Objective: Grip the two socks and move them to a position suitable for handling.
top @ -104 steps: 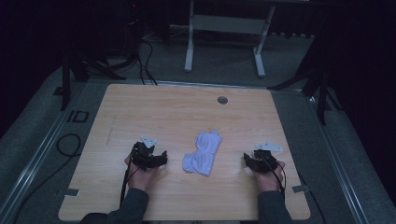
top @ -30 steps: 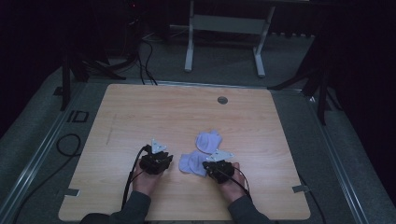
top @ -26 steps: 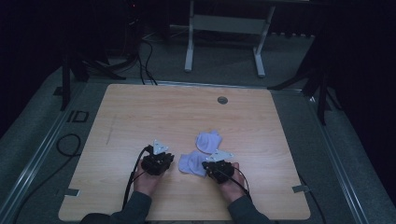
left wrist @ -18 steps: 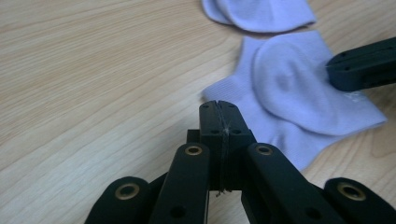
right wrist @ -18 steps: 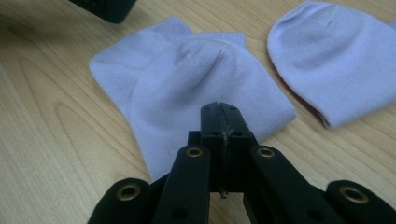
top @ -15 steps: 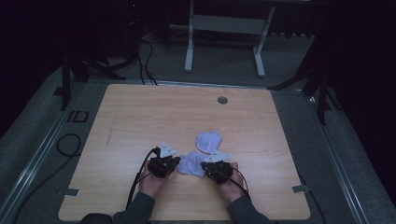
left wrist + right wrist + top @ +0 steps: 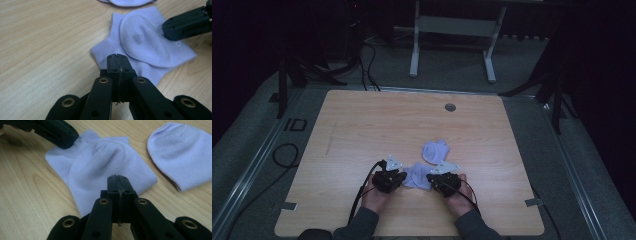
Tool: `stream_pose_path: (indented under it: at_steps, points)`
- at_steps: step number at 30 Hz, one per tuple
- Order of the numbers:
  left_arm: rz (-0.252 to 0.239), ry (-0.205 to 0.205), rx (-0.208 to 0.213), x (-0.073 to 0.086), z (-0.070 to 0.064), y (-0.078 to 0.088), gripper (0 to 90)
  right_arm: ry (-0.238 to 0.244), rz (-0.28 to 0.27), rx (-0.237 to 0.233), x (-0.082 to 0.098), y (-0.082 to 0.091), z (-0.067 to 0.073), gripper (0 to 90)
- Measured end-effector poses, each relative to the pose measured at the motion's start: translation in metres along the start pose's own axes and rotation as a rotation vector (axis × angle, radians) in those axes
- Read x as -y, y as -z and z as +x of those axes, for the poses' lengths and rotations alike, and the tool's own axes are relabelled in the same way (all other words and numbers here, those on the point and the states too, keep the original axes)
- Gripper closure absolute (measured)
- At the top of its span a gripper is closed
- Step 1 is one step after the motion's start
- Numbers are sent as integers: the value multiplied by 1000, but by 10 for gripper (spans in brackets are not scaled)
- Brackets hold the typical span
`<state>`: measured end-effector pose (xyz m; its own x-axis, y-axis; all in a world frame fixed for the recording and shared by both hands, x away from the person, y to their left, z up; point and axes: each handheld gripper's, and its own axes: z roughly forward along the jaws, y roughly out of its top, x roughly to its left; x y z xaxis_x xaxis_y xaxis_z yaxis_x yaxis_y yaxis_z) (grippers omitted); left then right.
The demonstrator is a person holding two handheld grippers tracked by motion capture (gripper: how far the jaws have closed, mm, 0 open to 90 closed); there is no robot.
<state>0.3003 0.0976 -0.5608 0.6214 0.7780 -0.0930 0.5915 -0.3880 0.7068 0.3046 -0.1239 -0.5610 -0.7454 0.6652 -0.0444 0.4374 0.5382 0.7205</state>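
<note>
lying flat | pale lilac sock point(image 7: 147, 47) folded over | second sock point(image 7: 182, 152) beside

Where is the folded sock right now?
In the high view the folded sock lies on the table's near side, between the left gripper and right gripper, just in front of the other sock.

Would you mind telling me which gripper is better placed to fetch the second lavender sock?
Right, probably: the right gripper sits nearer the far lavender sock; the left gripper lies beyond the near folded sock.
</note>
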Motion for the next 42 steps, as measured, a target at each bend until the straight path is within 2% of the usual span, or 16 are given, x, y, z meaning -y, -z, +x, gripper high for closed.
stream_pose_path:
  at_steps: [8, 12, 14, 18, 23, 24, 29, 31, 34, 37, 38, 42]
  points:
    - [1, 24, 13, 4, 0, 3, 897, -5, 5, 0, -1, 0, -1, 891]
    - [5, 17, 11, 3, -1, 3, 897, 2, 21, 9, -5, 2, 4, 840]
    - [3, 17, 14, 3, 0, 3, 897, 8, -4, -28, -13, 8, 10, 834]
    - [1, 23, 16, 3, 0, 2, 898, 31, -25, -67, -25, 9, 19, 826]
    - [0, 35, 22, 3, 1, 2, 898, 53, 6, -86, -33, -2, 28, 812]
    - [1, 37, 24, 3, 1, 2, 898, 61, 20, -97, -34, -9, 30, 776]
    - [0, 39, 29, 3, 2, 2, 898, 20, 63, -113, -32, -23, 27, 741]
    - [1, 37, 30, 3, 2, 2, 898, 15, 55, -115, -32, -23, 27, 743]
    - [0, 38, 30, 3, 3, 2, 898, 9, 66, -96, -33, -24, 26, 814]
    - [-5, 42, 28, 3, 2, 2, 898, -2, 73, -96, -34, -24, 24, 848]
    - [-6, 38, 24, 3, 2, 2, 898, -29, 74, -104, -34, -24, 21, 876]
    - [-8, 35, 23, 3, 1, 1, 898, -61, 58, -102, -34, -20, 19, 884]
